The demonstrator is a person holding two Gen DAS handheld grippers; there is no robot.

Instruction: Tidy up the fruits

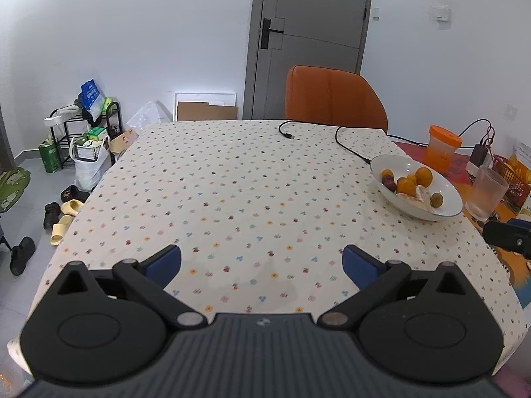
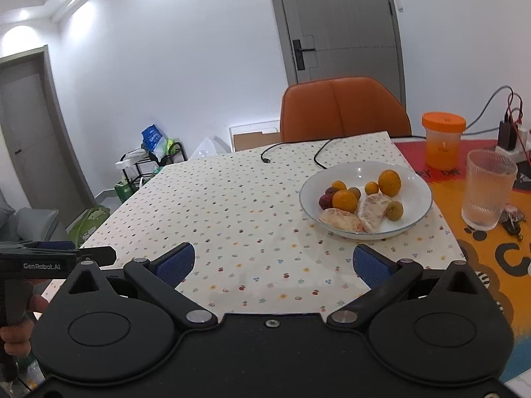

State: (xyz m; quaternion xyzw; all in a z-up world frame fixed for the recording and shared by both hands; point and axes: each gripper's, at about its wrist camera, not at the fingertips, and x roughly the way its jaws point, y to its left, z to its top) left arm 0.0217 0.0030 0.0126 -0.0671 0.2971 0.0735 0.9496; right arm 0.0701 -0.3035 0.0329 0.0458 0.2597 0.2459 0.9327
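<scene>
Both our left gripper point(image 1: 262, 262) and right gripper point(image 2: 273, 262) hover with fingers apart, empty; fruits sit in the bowl point(image 2: 418, 179) far right (probably staged for sorting).

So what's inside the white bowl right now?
The white bowl holds several orange citrus fruits, two peeled pomelo segments, small greenish fruits and a dark red one. Anything beneath them is hidden.
</scene>
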